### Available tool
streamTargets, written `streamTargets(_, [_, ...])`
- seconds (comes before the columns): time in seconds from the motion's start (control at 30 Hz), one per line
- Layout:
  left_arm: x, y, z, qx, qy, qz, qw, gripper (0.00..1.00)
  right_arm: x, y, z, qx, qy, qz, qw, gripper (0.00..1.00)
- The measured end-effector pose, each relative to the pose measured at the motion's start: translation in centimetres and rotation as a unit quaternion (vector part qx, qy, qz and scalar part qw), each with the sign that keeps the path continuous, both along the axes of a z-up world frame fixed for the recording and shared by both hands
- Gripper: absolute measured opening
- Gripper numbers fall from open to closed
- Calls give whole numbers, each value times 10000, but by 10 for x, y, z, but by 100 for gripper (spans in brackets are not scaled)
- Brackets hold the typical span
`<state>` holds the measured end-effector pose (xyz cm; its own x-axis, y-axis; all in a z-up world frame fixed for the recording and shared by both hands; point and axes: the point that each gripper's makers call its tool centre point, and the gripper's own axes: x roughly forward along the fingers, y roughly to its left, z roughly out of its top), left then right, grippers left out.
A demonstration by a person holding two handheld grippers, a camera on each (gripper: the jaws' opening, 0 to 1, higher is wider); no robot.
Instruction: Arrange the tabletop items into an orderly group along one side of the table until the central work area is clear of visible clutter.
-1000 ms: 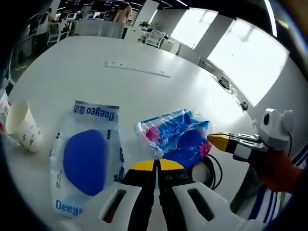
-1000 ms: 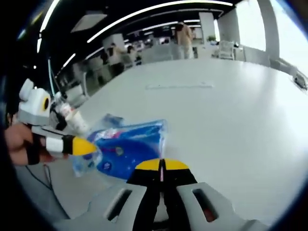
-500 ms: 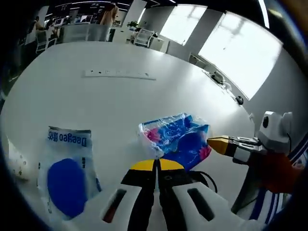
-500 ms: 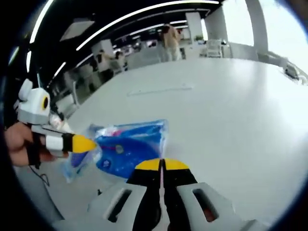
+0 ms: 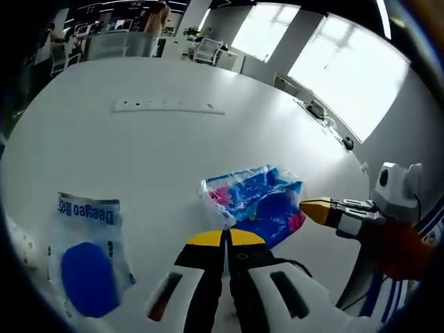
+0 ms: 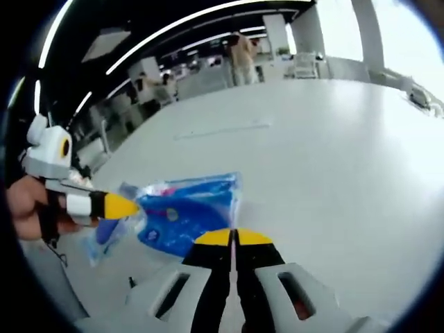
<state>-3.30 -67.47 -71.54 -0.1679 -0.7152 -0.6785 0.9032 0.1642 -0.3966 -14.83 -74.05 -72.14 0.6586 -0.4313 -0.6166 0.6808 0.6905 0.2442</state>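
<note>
A crinkled blue and pink plastic packet (image 5: 258, 203) hangs just above the white table (image 5: 139, 152), stretched between both grippers. My left gripper (image 5: 225, 238) is shut on its near corner. The right gripper (image 5: 316, 208) comes in from the right, its yellow tip on the packet's other end. In the right gripper view the same packet (image 6: 184, 211) lies ahead of my shut right gripper (image 6: 233, 238), which pinches its near edge, while the left gripper (image 6: 121, 206) holds its left end. A white Deeyeo wipes pack (image 5: 87, 263) with a blue oval lies flat on the table at lower left.
A long pale strip (image 5: 166, 106) is set into the table further out, also seen as the strip (image 6: 222, 130) in the right gripper view. Chairs and people stand beyond the table's far edge. A hand (image 6: 28, 205) holds the left gripper.
Both cameras have shifted while the packet kept its place between the two shut grippers. The wipes pack now sits lower left in the left gripper view, and the paper cup has left the frame.
</note>
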Motion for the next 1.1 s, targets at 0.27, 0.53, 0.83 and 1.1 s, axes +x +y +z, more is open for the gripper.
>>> streamTargets(0.27, [-2, 0, -13, 158, 64, 58, 9998, 0, -1, -2, -12, 144, 16, -69, 9999, 0])
streamTargets(0.53, [-4, -2, -25, 270, 83, 13, 9996, 0, -6, 0, -24, 381, 12, -277, 9989, 0])
streamTargets(0.83, [-5, -3, -25, 291, 63, -41, 9995, 0, -8, -1, -27, 471, -30, -395, 9981, 0])
streamTargets(1.1, [-1, 3, -28, 350, 203, 5, 9992, 4, -11, 2, -30, 496, -22, -390, 9980, 1])
